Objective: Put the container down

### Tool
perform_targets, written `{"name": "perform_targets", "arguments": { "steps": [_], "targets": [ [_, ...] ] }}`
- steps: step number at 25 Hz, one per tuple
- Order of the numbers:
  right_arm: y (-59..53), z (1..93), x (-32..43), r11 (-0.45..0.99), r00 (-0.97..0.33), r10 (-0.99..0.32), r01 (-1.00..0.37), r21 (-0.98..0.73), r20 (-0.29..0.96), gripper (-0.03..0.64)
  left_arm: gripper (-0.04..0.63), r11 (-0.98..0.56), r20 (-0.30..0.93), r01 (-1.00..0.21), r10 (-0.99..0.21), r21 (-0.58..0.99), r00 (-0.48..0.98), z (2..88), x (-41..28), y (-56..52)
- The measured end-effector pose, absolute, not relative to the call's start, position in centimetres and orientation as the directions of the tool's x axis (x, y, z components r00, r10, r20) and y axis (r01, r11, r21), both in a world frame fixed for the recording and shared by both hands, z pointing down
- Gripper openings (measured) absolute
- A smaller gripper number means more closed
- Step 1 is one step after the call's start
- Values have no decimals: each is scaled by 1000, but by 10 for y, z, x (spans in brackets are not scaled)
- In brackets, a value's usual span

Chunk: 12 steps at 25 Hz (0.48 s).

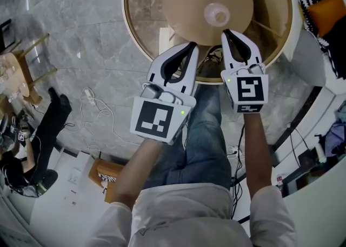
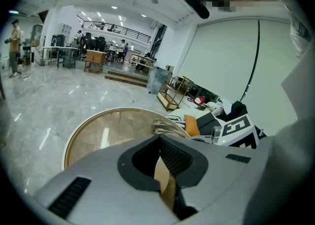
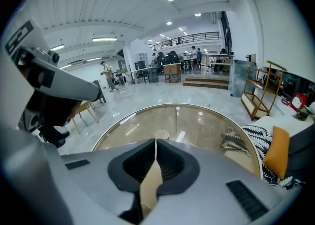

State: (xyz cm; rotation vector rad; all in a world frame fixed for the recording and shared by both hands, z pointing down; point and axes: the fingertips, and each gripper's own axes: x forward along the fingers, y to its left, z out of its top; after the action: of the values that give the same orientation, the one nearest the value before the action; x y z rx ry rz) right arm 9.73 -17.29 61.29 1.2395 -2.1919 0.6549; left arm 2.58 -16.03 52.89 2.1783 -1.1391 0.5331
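Left gripper [image 1: 192, 46] is clamped on the near rim of the tan container [image 1: 208, 8], a thin tan edge pinched between its jaws, and the right gripper [image 1: 226, 33] is closed narrow on the same rim just beside it. The container sits over the round glass table [image 1: 141, 2]; whether it touches the glass can't be told. Step looks like the lowering phase, so next it needs a level descent onto the tabletop, then both claws let go.

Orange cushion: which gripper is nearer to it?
Right. The right gripper holds the container on the side toward the orange cushion; the left gripper holds it farther away.
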Motion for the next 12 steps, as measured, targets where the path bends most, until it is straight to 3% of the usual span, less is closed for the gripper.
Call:
{"name": "perform_targets", "arguments": {
  "steps": [12],
  "targets": [
    [-175, 586, 95, 390, -407, -661, -904, -176, 630, 17, 17, -402, 586, -844, -608, 356, 536, 522, 11, -170]
  ]
}}
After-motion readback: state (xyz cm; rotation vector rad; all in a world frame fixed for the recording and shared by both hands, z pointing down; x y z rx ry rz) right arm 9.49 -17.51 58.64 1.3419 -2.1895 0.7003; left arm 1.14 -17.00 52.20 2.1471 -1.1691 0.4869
